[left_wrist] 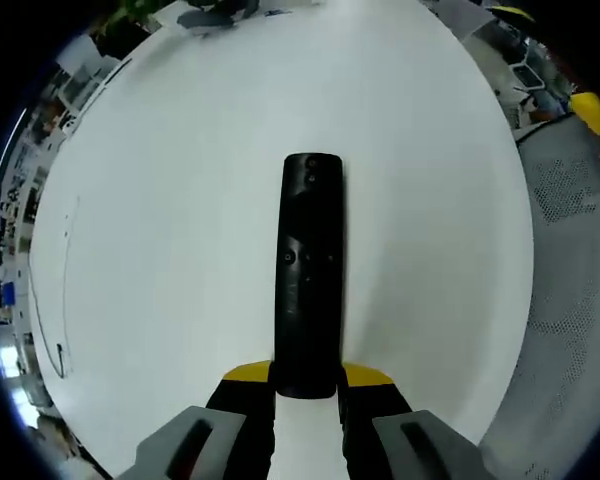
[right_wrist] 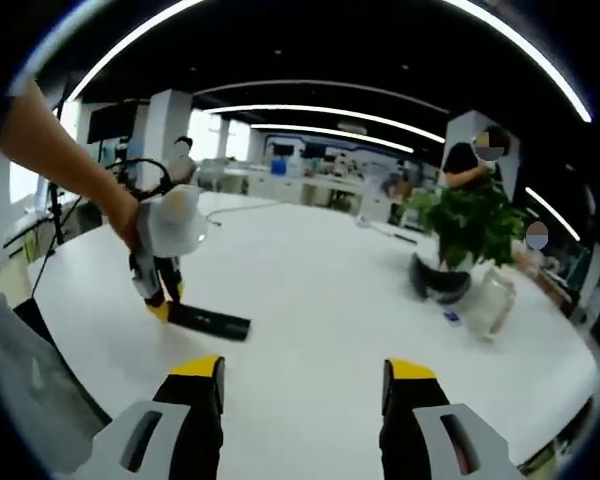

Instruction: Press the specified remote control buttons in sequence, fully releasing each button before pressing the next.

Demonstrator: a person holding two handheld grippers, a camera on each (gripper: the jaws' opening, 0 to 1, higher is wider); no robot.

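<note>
A: Left gripper view. The black remote control (left_wrist: 310, 275) lies lengthwise on the white table (left_wrist: 160, 200), buttons up. Its near end sits between the yellow-tipped jaws of the left gripper (left_wrist: 308, 385), which close against its two long sides.

B: How does the remote handle?

A: By its look it is a light, rigid plastic bar with smooth flanks, likely to slide on the bare tabletop under a push. The grip at the near end leaves the round buttons (left_wrist: 309, 257) at mid-length and the far end uncovered, which suits pressing from above.

B: Right gripper view?

A: The right gripper (right_wrist: 305, 385) hangs above the table with its jaws spread wide and nothing between them. To the left, a person's hand (right_wrist: 130, 225) holds the left gripper (right_wrist: 160, 300) down on the remote (right_wrist: 212, 321), well apart from the right jaws.

B: Any containers?

A: A leafy green potted plant (right_wrist: 465, 225) stands in a pale pot (right_wrist: 442, 280) at the far right of the table; a clear plastic container (right_wrist: 487, 305) stands just beside it, its contents too faint to tell. Both are well apart from the remote.
</note>
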